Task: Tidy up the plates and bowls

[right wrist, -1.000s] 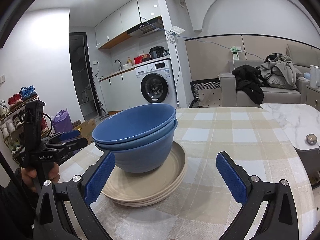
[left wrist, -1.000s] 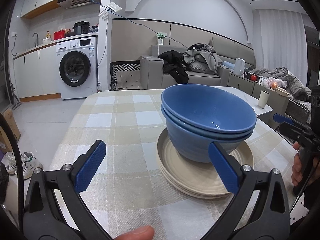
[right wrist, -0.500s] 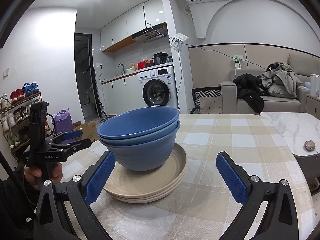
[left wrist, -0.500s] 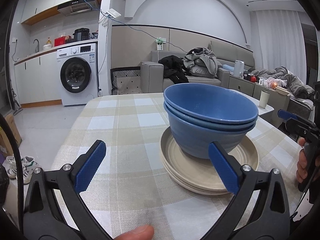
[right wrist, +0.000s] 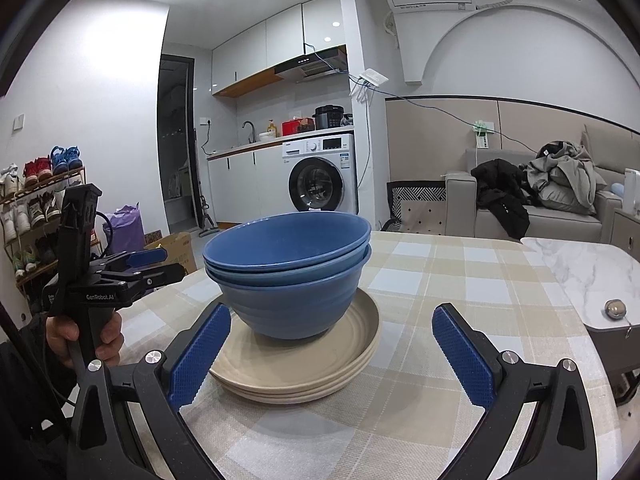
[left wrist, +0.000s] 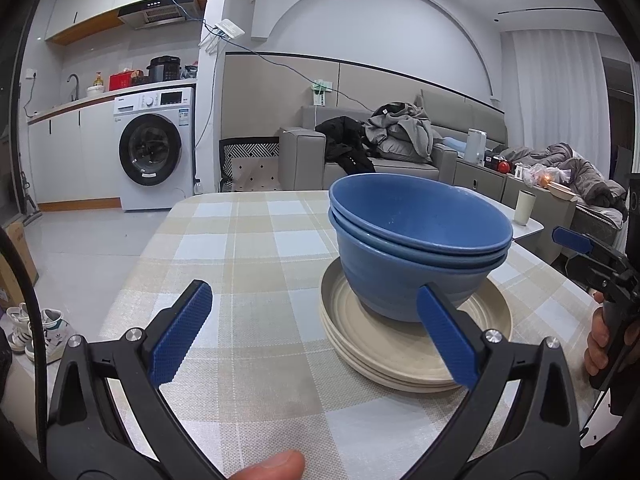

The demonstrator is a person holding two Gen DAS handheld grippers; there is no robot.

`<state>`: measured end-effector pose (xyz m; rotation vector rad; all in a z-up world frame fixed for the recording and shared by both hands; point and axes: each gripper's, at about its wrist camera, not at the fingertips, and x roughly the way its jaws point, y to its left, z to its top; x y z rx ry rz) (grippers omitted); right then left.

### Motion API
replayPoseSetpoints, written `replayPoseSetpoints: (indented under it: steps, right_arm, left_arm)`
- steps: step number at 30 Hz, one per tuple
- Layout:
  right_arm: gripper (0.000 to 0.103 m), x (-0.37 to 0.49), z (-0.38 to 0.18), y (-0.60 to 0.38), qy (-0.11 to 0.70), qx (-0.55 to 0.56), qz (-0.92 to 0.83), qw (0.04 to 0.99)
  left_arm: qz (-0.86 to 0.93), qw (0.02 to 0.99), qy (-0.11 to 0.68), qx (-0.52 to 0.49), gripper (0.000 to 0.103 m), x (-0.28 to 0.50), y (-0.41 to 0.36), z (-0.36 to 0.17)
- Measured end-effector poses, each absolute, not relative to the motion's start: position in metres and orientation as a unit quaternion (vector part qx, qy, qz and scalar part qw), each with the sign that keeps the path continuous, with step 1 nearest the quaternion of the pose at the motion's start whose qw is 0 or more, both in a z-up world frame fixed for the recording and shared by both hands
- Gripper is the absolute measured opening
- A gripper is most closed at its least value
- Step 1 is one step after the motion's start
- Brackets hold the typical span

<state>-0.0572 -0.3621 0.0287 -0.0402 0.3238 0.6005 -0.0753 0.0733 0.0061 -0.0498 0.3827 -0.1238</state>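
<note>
bowls (left wrist: 416, 240) in blue, three nested by the rims that show, sit on a stack of cream plates (left wrist: 400, 360); three plate edges can be counted in the right wrist view (right wrist: 304, 384); the whole pile stands on the checked tablecloth (left wrist: 248, 248), toward the right side from the left camera, with bare cloth running from it to the far edge and to the left edge; the white marble side table (right wrist: 580, 272) adjoins the cloth on the right; left gripper (left wrist: 316, 336) has its jaws wide and holds nothing, its right finger (left wrist: 444, 336) in front of the plate stack; right gripper (right wrist: 332, 356) is also spread wide and empty, hanging near the plates; each gripper shows in the other's camera, held in a hand (right wrist: 80, 340) beside the table edge.
</note>
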Motion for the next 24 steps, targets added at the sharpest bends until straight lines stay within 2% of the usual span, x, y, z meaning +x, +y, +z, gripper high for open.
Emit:
replayPoseSetpoints:
  steps: [24]
  right_arm:
    - [0.103, -0.0587, 0.0287, -0.3619, 0.158, -0.02, 0.294, 0.942]
  left_arm:
    - [-0.062, 0.98, 0.189, -0.024, 0.102, -0.0749, 0.073, 0.0048]
